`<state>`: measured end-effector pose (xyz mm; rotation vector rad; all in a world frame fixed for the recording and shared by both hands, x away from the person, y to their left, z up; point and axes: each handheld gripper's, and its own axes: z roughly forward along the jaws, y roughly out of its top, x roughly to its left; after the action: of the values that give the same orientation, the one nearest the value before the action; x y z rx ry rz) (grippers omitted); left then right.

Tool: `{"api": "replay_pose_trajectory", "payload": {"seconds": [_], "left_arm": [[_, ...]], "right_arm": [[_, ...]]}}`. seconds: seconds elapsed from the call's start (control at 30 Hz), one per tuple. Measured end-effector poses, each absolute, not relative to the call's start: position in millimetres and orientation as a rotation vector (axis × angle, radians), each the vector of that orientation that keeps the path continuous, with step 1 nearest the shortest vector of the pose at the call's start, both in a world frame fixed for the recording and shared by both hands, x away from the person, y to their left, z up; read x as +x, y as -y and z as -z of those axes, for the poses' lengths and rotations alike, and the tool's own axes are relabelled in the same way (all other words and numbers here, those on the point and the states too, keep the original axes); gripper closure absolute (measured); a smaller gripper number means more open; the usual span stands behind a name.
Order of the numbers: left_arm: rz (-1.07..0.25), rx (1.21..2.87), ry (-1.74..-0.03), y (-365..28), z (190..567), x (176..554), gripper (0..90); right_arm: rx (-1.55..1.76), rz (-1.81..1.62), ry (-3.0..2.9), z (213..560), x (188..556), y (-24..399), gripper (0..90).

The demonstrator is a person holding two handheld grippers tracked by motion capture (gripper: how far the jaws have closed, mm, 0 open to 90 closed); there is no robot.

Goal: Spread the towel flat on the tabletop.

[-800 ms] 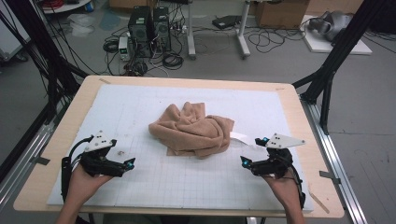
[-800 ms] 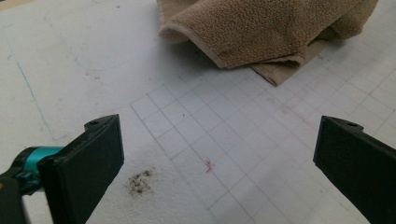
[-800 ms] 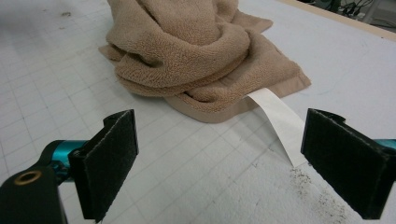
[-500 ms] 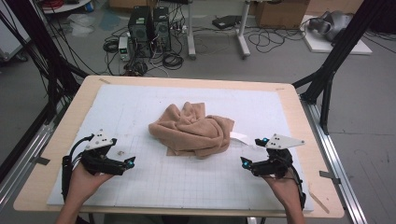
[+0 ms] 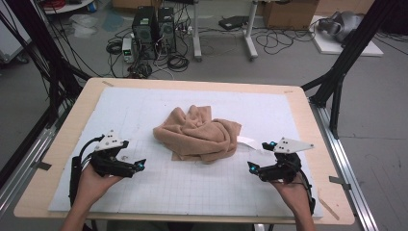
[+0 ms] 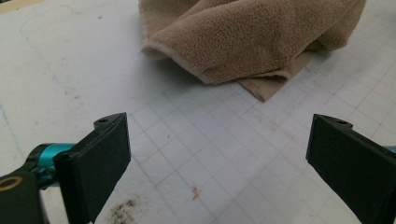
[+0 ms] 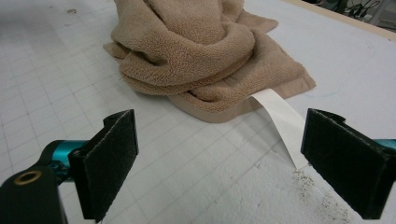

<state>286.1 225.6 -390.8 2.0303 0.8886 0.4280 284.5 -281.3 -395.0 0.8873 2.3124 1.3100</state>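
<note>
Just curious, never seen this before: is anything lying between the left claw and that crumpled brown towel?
No: the left claw faces the towel across bare gridded mat, with faint specks, as the left gripper view shows.

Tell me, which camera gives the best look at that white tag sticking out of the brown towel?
The right gripper view: the white tag lies close up, running from under the towel toward the camera. The high view shows the tag as a small white sliver at the towel's edge. The left gripper view gives the towel's other side.

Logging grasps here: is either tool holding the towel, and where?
Nothing is held: left tool and right tool stand open, short of the towel.
</note>
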Motion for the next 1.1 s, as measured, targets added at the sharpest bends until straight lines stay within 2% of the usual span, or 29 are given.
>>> {"api": "replay_pose_trajectory", "payload": {"seconds": [0.63, 0.73, 0.83, 0.9, 0.93, 1.07, 1.1], "left_arm": [[-0.403, 2.027, -0.797, -177, 373, 338, 19.0], [-0.403, 2.019, -0.791, -166, 376, 350, 24.7], [-0.387, 2.041, -0.795, -158, 383, 360, 27.9], [-0.376, 2.064, -0.802, -154, 389, 367, 28.9], [-0.369, 2.079, -0.803, -152, 392, 370, 31.7], [-0.326, 2.127, -0.821, -148, 406, 383, 39.9], [-0.316, 2.130, -0.823, -147, 409, 385, 39.9]], "right_arm": [[0.840, -1.306, -2.337, 376, 319, 252, 10.2], [0.824, -1.304, -2.342, 370, 329, 241, 10.3], [0.786, -1.308, -2.378, 367, 345, 224, 16.4], [0.786, -1.303, -2.385, 368, 347, 221, 16.6], [0.782, -1.298, -2.428, 373, 356, 211, 22.3], [0.766, -1.269, -2.495, 386, 367, 198, 33.4], [0.766, -1.269, -2.495, 386, 367, 198, 33.4]]}}
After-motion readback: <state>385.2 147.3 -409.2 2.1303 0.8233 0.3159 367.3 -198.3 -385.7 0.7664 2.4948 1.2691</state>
